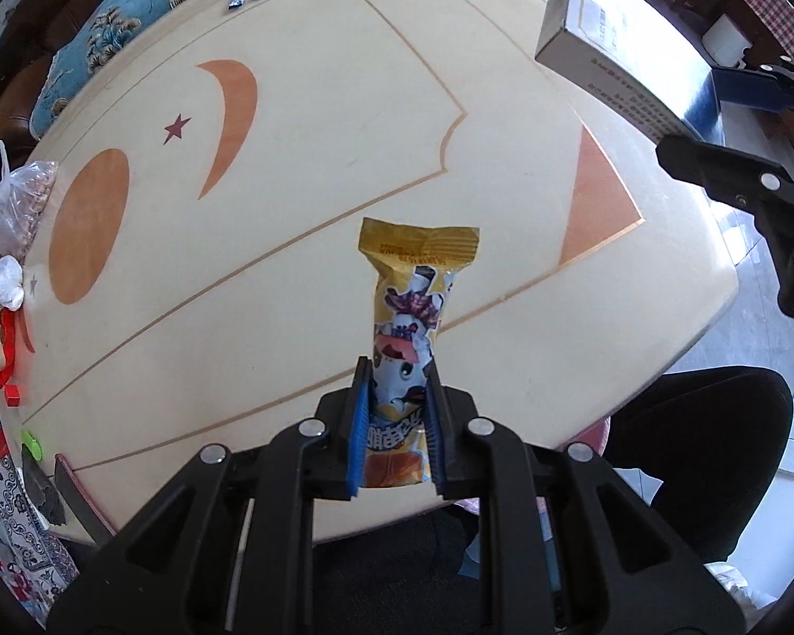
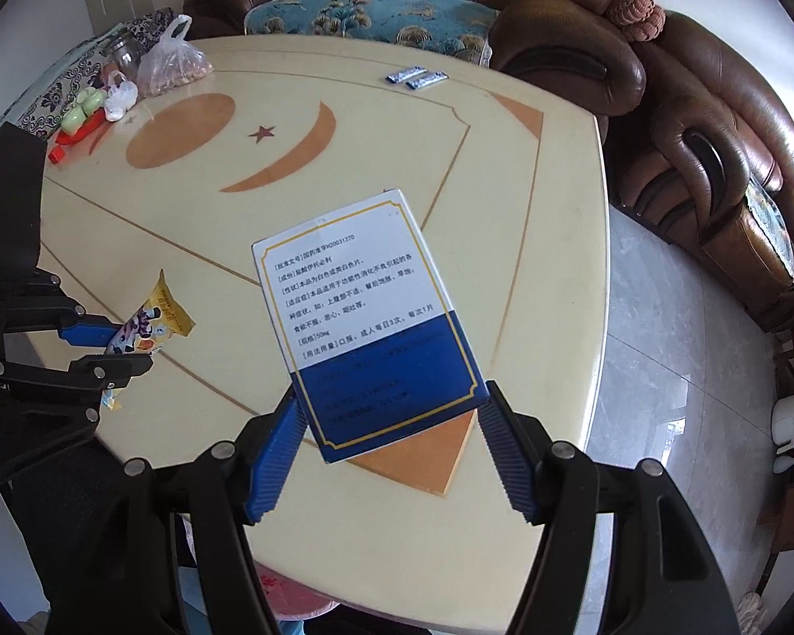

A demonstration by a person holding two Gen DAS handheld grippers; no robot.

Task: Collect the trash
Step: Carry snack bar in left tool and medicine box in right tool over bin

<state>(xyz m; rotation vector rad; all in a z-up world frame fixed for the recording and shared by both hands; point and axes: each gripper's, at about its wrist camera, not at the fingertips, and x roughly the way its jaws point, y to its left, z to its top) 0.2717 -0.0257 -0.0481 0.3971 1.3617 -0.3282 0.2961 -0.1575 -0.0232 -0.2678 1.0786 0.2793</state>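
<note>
My left gripper (image 1: 395, 370) is shut on a yellow snack wrapper (image 1: 415, 286) with a cartoon cow and holds it above the cream table (image 1: 301, 201). The same wrapper (image 2: 153, 325) and left gripper (image 2: 124, 346) show at the left of the right wrist view. My right gripper (image 2: 391, 402) is shut on a white and blue medicine box (image 2: 365, 317) and holds it over the table (image 2: 529, 275). The box (image 1: 614, 37) and right gripper (image 1: 688, 116) show at the top right of the left wrist view.
Two small blue packets (image 2: 415, 76) lie at the table's far edge. A plastic bag of nuts (image 2: 172, 69), a glass jar (image 2: 124, 53) and red and green items (image 2: 79, 119) sit at the far left. A brown leather sofa (image 2: 688, 121) stands behind and to the right.
</note>
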